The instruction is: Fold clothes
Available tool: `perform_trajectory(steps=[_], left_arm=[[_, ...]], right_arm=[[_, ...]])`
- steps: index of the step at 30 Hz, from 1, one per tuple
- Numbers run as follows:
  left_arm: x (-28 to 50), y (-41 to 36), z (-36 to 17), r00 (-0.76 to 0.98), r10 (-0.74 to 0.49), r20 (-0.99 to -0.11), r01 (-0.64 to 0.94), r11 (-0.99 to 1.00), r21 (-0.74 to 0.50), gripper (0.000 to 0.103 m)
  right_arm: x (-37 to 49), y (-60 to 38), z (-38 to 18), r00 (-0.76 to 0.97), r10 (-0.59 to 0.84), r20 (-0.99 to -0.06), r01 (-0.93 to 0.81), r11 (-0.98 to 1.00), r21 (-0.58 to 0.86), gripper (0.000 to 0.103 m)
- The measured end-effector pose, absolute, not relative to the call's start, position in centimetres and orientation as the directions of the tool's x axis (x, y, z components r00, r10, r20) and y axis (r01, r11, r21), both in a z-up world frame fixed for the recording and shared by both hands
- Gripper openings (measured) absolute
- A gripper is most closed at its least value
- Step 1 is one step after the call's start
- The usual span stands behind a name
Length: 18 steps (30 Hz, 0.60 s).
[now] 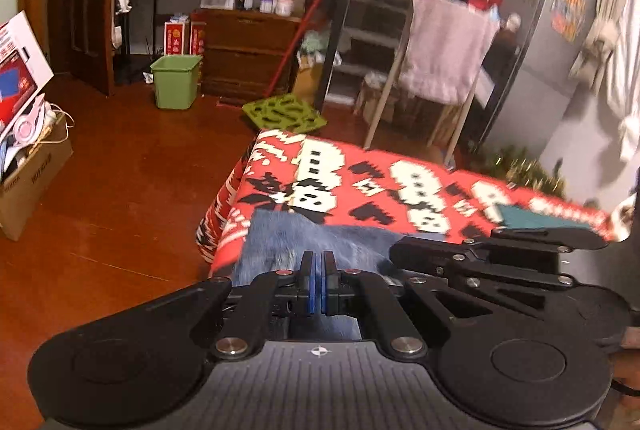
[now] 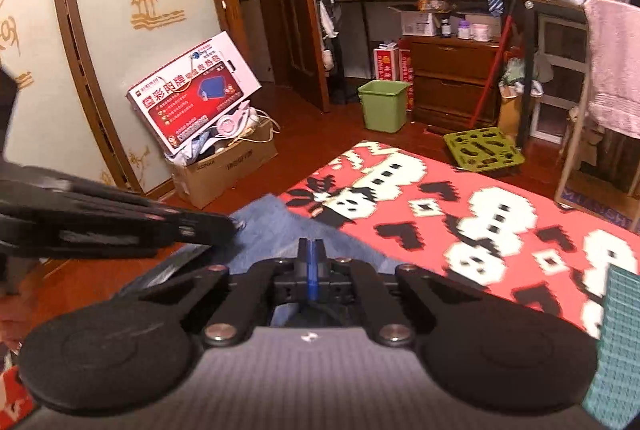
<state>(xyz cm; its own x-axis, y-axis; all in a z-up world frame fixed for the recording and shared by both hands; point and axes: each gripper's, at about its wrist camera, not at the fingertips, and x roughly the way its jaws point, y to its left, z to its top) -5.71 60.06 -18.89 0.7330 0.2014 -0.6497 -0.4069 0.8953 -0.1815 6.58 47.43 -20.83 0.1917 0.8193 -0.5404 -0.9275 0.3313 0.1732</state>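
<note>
You are holding both grippers side by side over the red patterned bed point(image 1: 400, 182). Your left gripper point(image 1: 319, 262) and right gripper point(image 2: 311, 250) are each pinching, fingers together, the blue denim garment point(image 1: 304, 234) lying at the bed's near corner.

One garment: a blue denim piece point(image 1: 320, 242), faded, with pale streaks across the weave. It lies at the near corner of the bed, on the red, white and black patterned cover, partly bunched rather than flat. In the right wrist view the blue denim piece point(image 2: 280, 226) reaches the cover's edge. Its outline is motion-blurred; garment type cannot be determined.
</note>
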Motion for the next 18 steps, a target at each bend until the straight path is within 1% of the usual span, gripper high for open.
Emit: perform_trajectory(steps=[5,9,13,15,18], left_arm=[[-3.1,61.4,-20.8,0.678,0.174,-0.714,-0.401,0.901,-0.162,0.003],[-3.2,61.7,-21.1,0.7,0.16,-0.696,-0.384,0.906,-0.179,0.002],[-1.9,62.2,-21.2,0.713,0.138,-0.688,-0.36,0.913,-0.191,0.002],[-0.9,62.5,-21.5,0.7,0.137,-0.701,-0.368,0.911,-0.189,0.002],[0.5,62.8,-22.0,0.681,0.132,-0.721,-0.372,0.909,-0.185,0.003]], right_arm=[[7.7,48.7,-23.6,0.154,0.779,-0.608,-0.934,0.316,0.168,0.0],[8.7,47.6,-23.8,0.123,0.809,-0.574,-0.929,0.298,0.221,0.0],[9.3,48.7,-23.0,0.149,0.817,-0.557,-0.936,0.298,0.187,0.0],[9.8,50.1,-23.5,0.155,0.794,-0.587,-0.936,0.308,0.169,0.0],[10.8,51.2,-24.4,0.142,0.774,-0.617,-0.928,0.321,0.189,0.0]])
